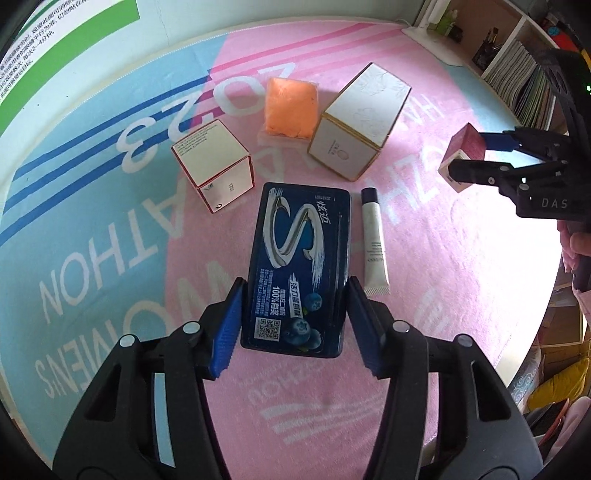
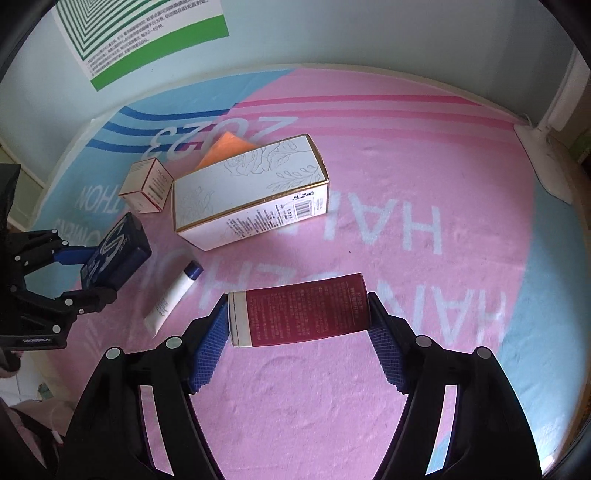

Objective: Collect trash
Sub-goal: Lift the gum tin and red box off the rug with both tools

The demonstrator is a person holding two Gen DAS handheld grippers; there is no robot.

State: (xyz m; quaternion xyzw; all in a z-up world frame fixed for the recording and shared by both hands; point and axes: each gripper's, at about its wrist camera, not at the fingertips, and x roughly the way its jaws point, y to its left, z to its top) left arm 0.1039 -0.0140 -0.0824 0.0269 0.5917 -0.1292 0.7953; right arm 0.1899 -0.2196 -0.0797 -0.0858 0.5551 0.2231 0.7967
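Observation:
My left gripper (image 1: 294, 295) is shut on a dark blue gum box (image 1: 297, 266), held above the pink mat; both also show at the left of the right wrist view (image 2: 114, 254). My right gripper (image 2: 297, 314) is shut on a dark red carton (image 2: 299, 310), gripped at its two ends; it shows at the right of the left wrist view (image 1: 466, 155). On the mat lie a white tube (image 1: 373, 242), a large white floral box (image 1: 360, 122), a small red-edged white box (image 1: 214, 162) and an orange packet (image 1: 291, 107).
The pink and blue mat (image 2: 369, 406) covers the table. A poster (image 2: 144, 33) hangs on the wall behind. A white lamp base (image 1: 432, 40) and a shelf with books (image 1: 524, 77) stand at the far right.

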